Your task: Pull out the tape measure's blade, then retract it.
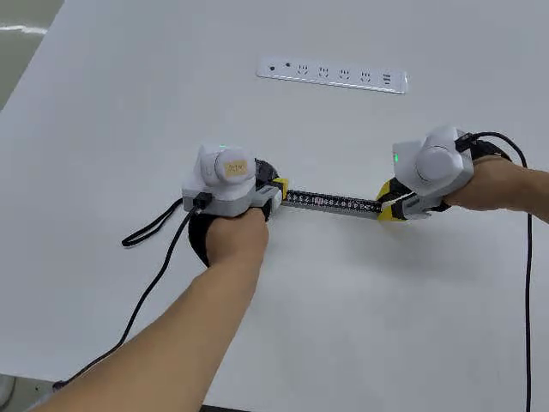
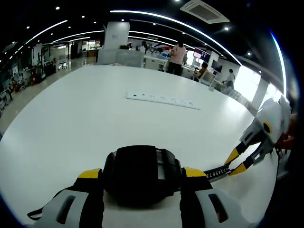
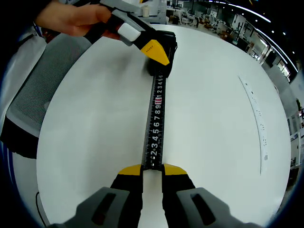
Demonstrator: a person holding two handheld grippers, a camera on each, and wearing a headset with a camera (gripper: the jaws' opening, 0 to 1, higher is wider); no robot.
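Blade (image 1: 330, 202) runs sideways from case (image 2: 141, 173) in left claw (image 1: 276, 193) to right claw (image 1: 388, 206).

A big open office: long lights (image 2: 128, 11) on a dark ceiling (image 2: 152, 4), people (image 2: 178, 53) standing far off, a wide white desk (image 2: 85, 109) with a power strip (image 2: 162, 100).

The head view looks steeply down on the white tabletop (image 1: 103, 172). The left gripper view sits low behind the black tape-measure case (image 2: 142, 173) — the right gripper view faces back along the black numbered blade (image 3: 156, 114), which all three share.
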